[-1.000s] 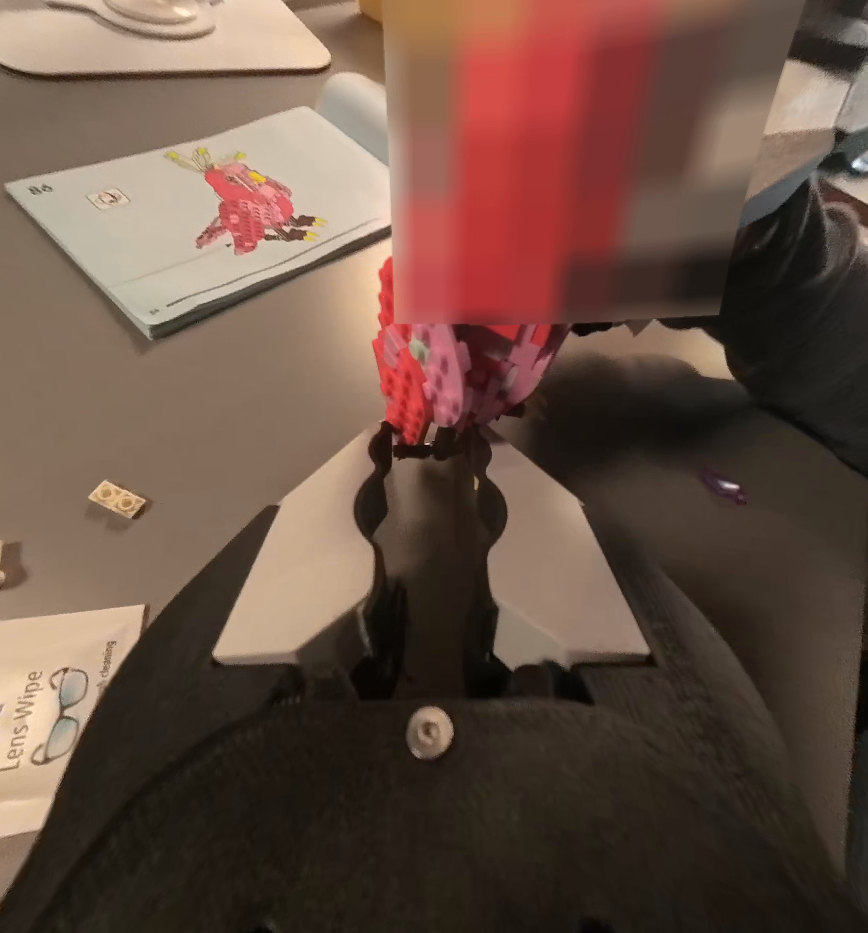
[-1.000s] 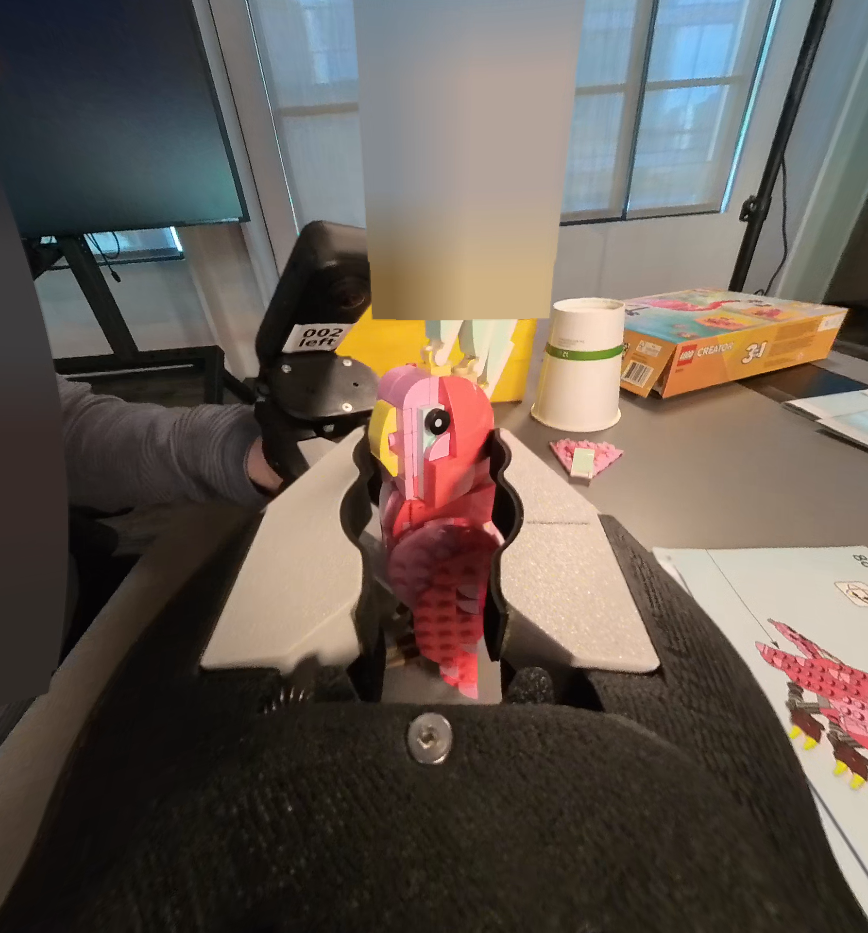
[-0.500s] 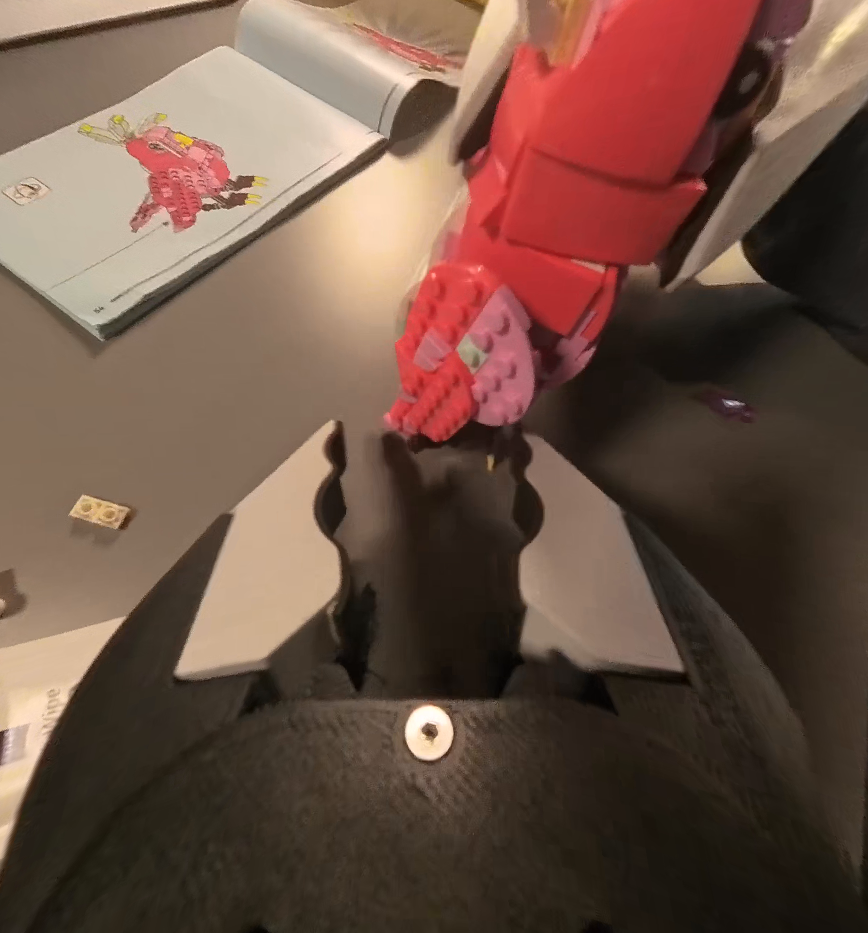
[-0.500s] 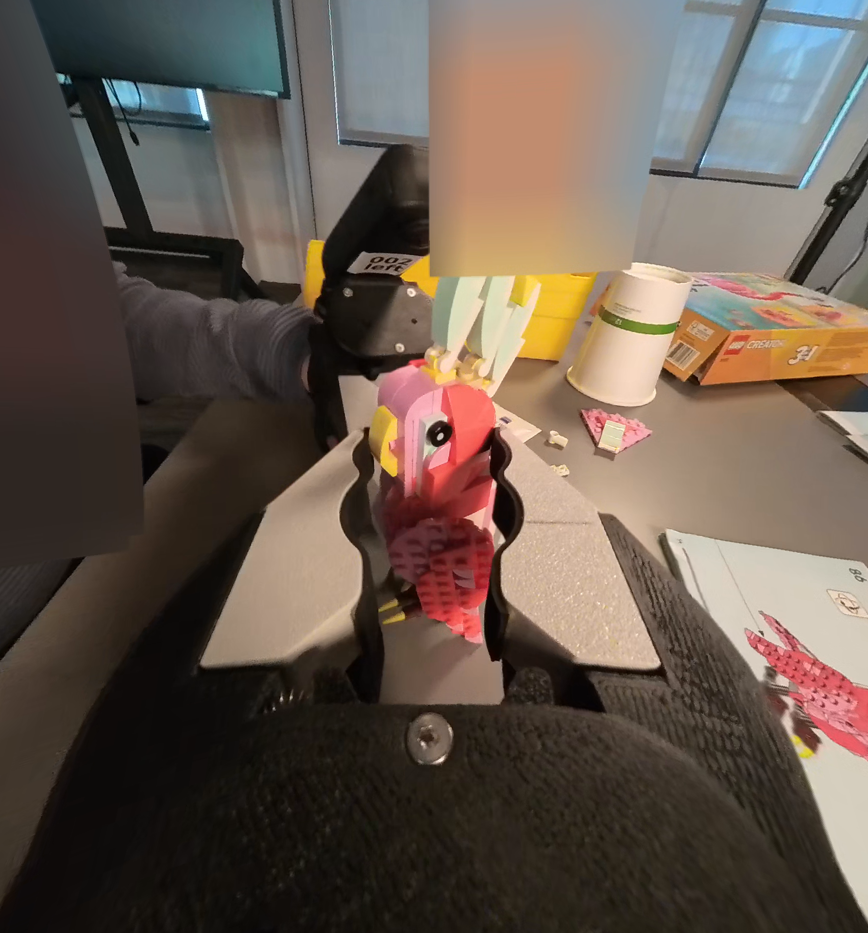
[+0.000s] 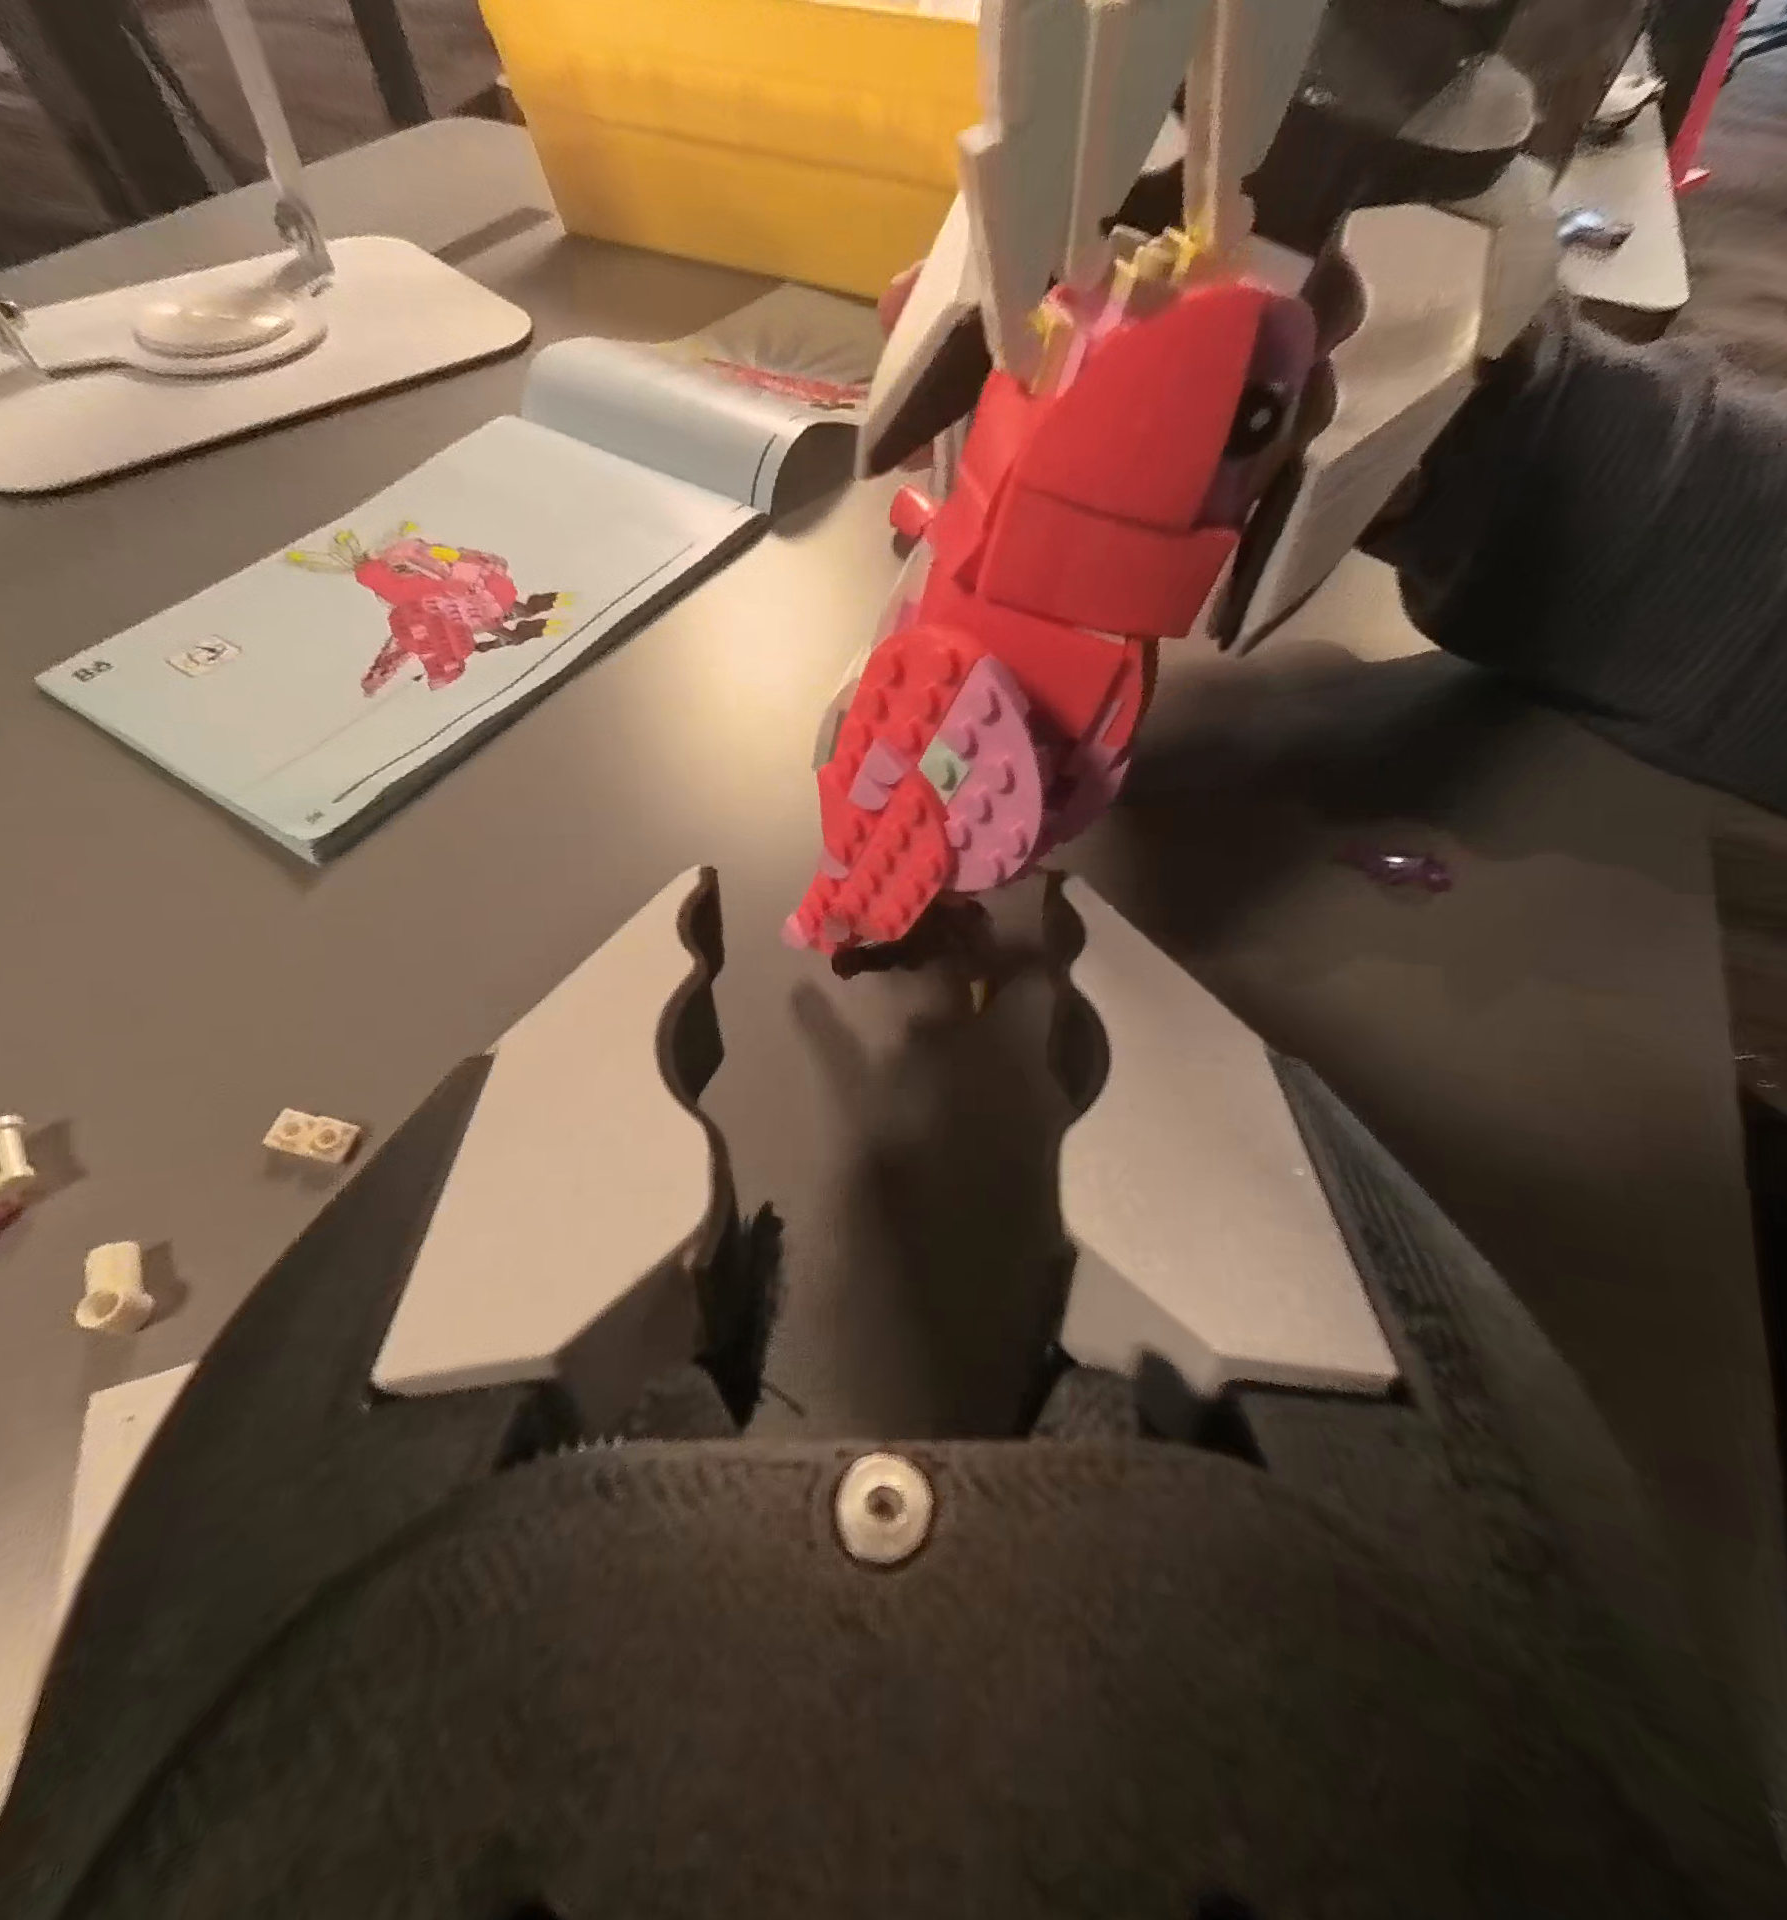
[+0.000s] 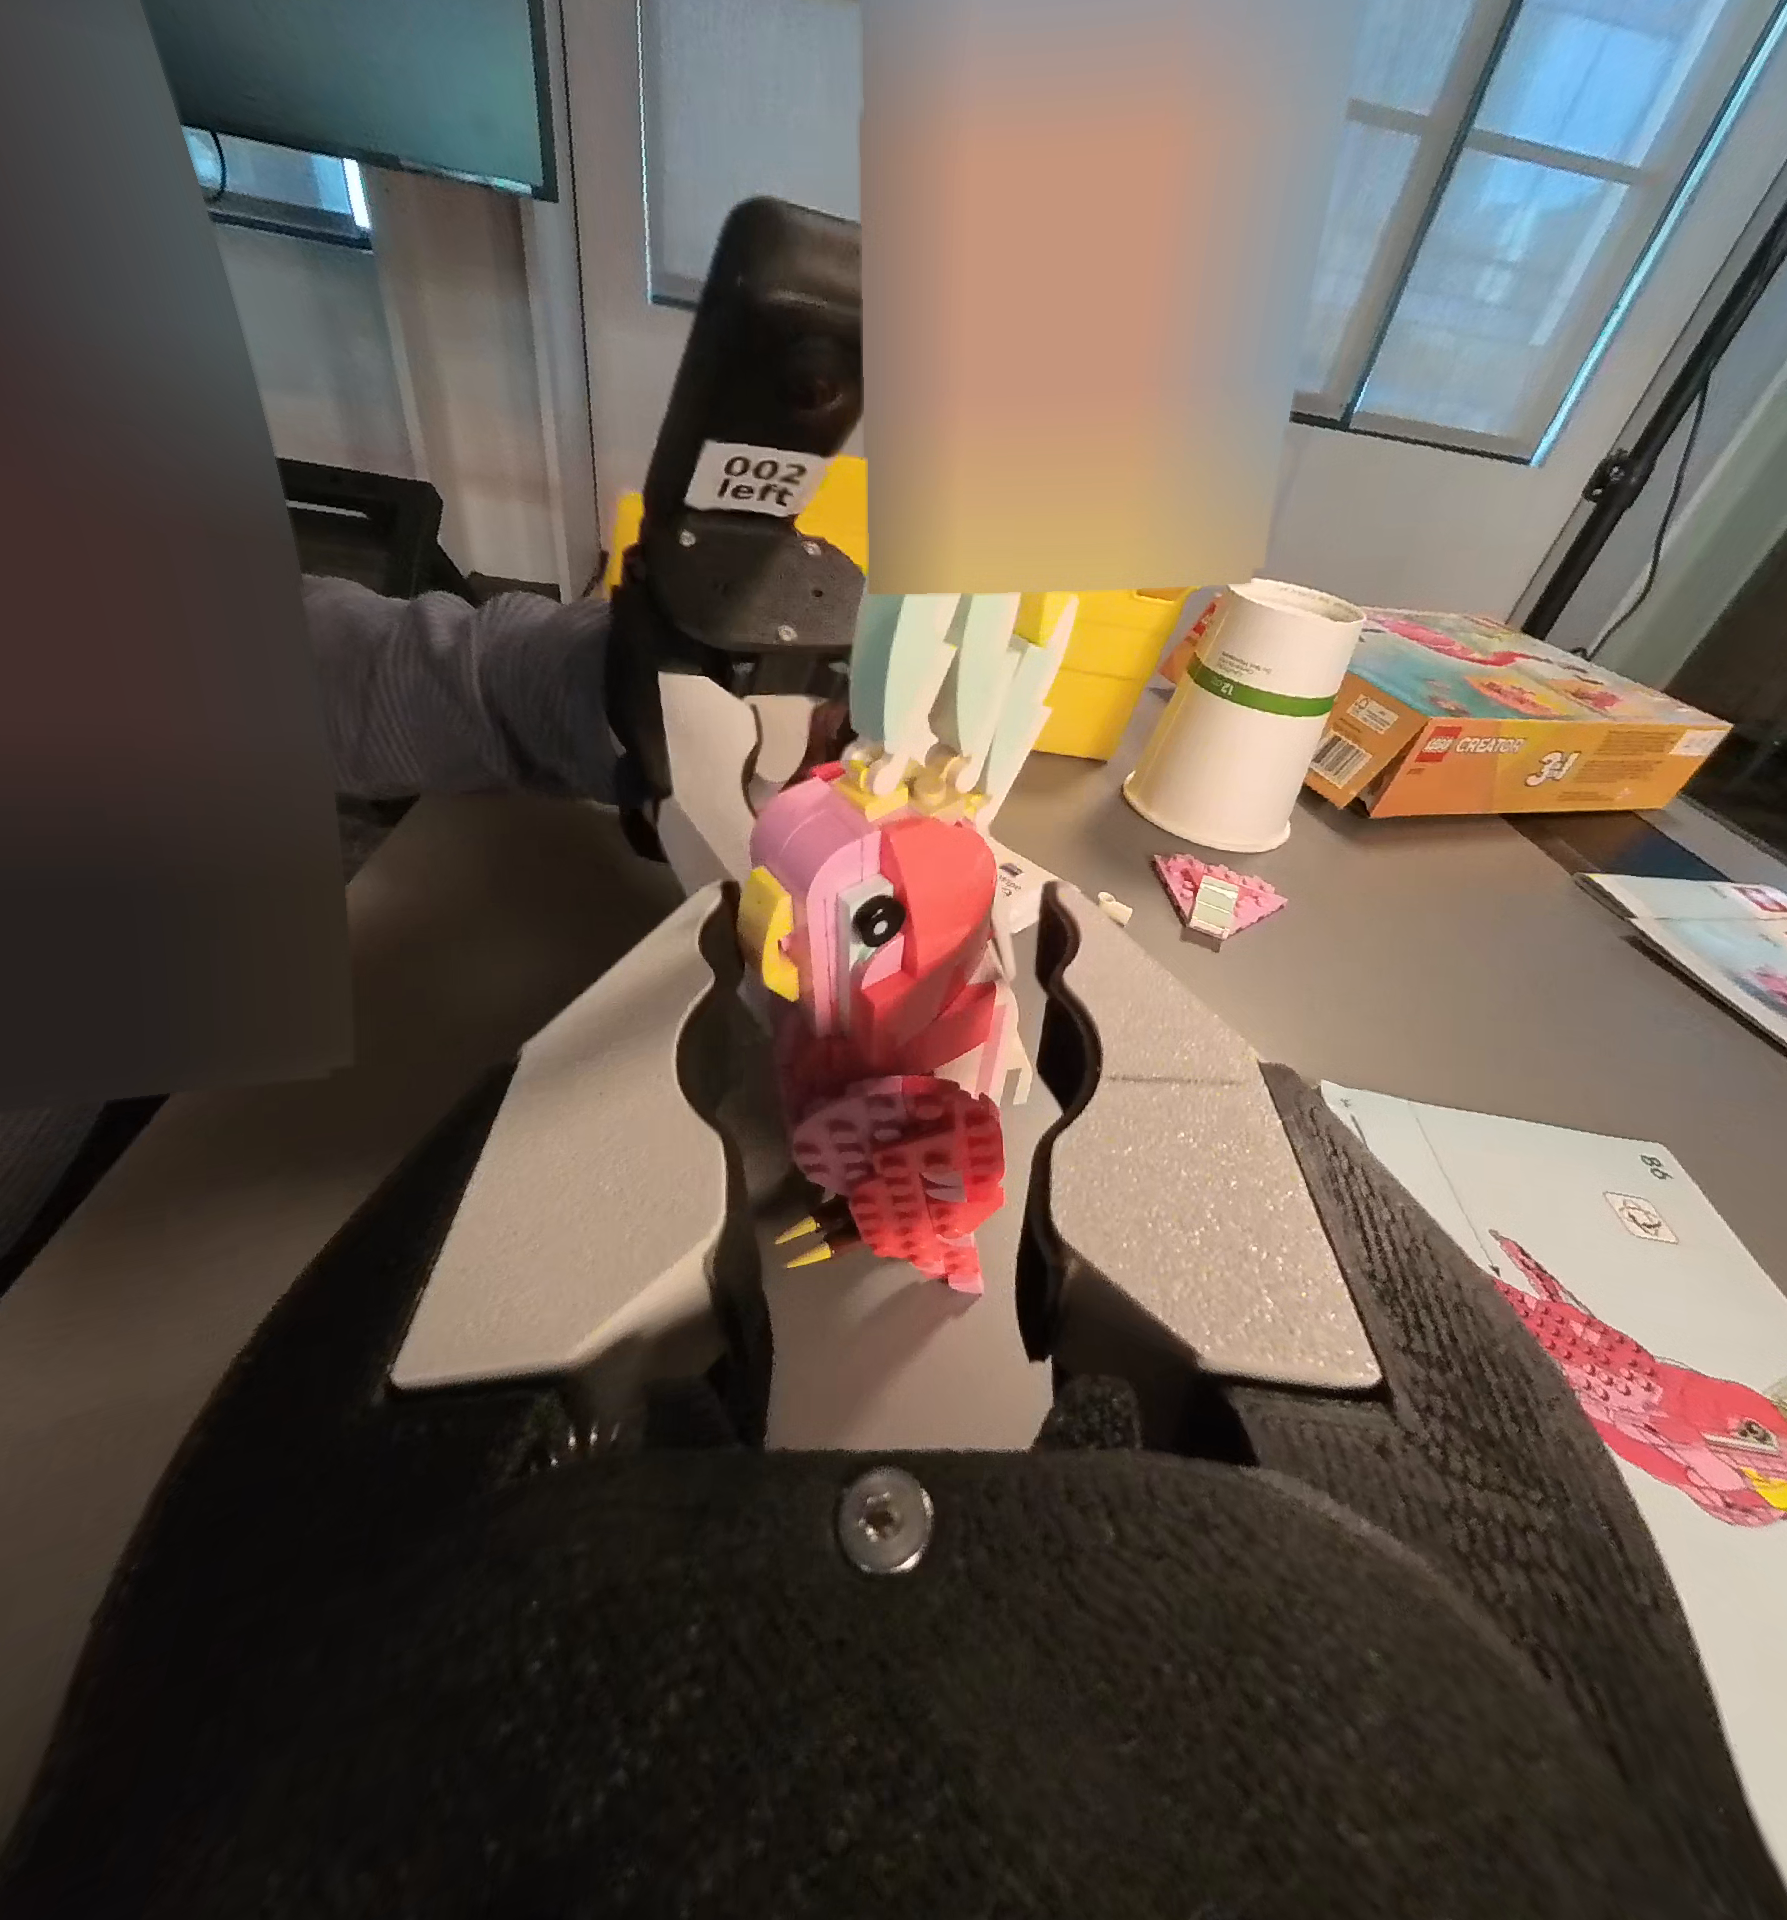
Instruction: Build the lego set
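A red and pink brick bird (image 6: pixel 889 997) with a yellow beak and pale crest stands with its feet on the dark table (image 6: pixel 1388 987). It stands between the pads of my right gripper (image 6: pixel 884 899). The jaws are open, with a gap showing between the bird and the right-hand pad (image 6: pixel 1060 997). In the left wrist view the bird (image 5: pixel 1055 582) leans, with its red tail and dark feet just ahead of my left gripper (image 5: pixel 884 894). That gripper is open and empty. The right gripper (image 5: pixel 1055 540) brackets the bird's head there. The left gripper (image 6: pixel 733 748) shows behind the bird.
An open instruction booklet (image 5: pixel 401 644) lies left of the bird. Small loose bricks (image 5: pixel 312 1135) and a purple piece (image 5: pixel 1398 868) lie on the table. A paper cup (image 6: pixel 1242 717), a toy box (image 6: pixel 1512 738), a pink plate piece (image 6: pixel 1216 894) and a yellow box (image 5: pixel 743 135) stand farther back. Tip to tip, the grippers are about 6 centimetres apart. The purple piece (image 5: pixel 1398 868) is about equally far from each gripper, around 12 centimetres.
My left jaws let go of the bird's feet, opened wide and drew back. My right jaws, which pressed on the bird, have widened, and the bird now rests on the table.
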A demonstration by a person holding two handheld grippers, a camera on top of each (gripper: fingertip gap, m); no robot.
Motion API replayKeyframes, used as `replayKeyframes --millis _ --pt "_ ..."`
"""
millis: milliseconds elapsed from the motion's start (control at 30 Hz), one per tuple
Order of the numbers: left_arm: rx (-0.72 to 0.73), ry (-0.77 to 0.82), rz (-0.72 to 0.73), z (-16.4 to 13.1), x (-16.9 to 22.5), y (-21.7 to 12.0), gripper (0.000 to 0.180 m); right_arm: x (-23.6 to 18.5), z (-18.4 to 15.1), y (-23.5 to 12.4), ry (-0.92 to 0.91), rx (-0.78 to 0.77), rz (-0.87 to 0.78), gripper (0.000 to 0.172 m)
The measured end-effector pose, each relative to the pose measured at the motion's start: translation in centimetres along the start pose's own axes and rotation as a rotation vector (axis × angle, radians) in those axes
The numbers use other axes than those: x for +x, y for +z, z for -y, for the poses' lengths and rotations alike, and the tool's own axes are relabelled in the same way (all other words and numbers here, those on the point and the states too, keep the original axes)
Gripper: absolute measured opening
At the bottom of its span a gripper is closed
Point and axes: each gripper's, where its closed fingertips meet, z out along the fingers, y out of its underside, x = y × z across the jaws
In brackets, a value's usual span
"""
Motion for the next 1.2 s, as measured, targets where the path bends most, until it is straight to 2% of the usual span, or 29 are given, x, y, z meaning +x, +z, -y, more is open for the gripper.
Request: replayKeyframes --millis 100,200,233,400,467,500,633,733,833,933,967,1067,1200 --pt "-0.073 0.022 0.025 -1.2 -0.2 0.0 0.053 0.0 0.1 0.1 0.014 0.009 0.007 0.049" --pt "-0.105 0.099 0.033 -2.2 0.5 -0.3 0.031 0.4 0.1 0.3 0.065 0.016 0.003 0.044" --pt "-0.102 0.144 0.037 -2.3 0.9 -0.4 0.028 0.6 0.1 0.4 0.086 0.019 0.001 0.043" --pt "-0.103 0.403 0.072 -2.6 2.6 0.1 0.035 0.8 0.1 0.8 0.137 0.021 0.002 0.043" --pt "-0.144 0.434 0.08 -3.1 2.6 0.8 0.039 0.9 0.1 0.8 0.151 0.021 0.0 0.042" --pt "-0.17 0.436 0.081 -3.4 2.5 1.1 0.042 1.0 0.1 0.8 0.158 0.023 -0.002 0.042" --pt "-0.167 0.383 0.091 -2.8 2.3 1.9 0.035 1.2 0.1 0.9 0.174 0.034 -0.012 0.042" --pt "-0.142 0.267 0.151 -2.2 1.4 1.7 0.017 1.4 0.1 0.8 0.192 0.048 -0.013 0.043" --pt "-0.098 0.118 0.197 -1.7 0.1 0.8 0.007 1.6 0.1 0.7 0.209 0.058 -0.013 0.043" --pt "-0.1 0.017 0.211 -1.8 -1.3 0.8 0.037 1.7 0.1 0.6 0.228 0.063 -0.01 0.042" --pt "-0.085 0.005 0.184 -1.6 -1.2 1.1 0.041 1.7 0.1 0.6 0.237 0.065 -0.006 0.042" --pt "-0.035 0.033 0.15 -0.6 -1.4 1.4 0.039 1.9 0.1 0.5 0.264 0.071 -0.008 0.042" --pt "-0.027 0.146 0.152 -0.2 -0.9 1.8 0.022 2.2 0.0 0.2 0.298 0.076 -0.014 0.042"
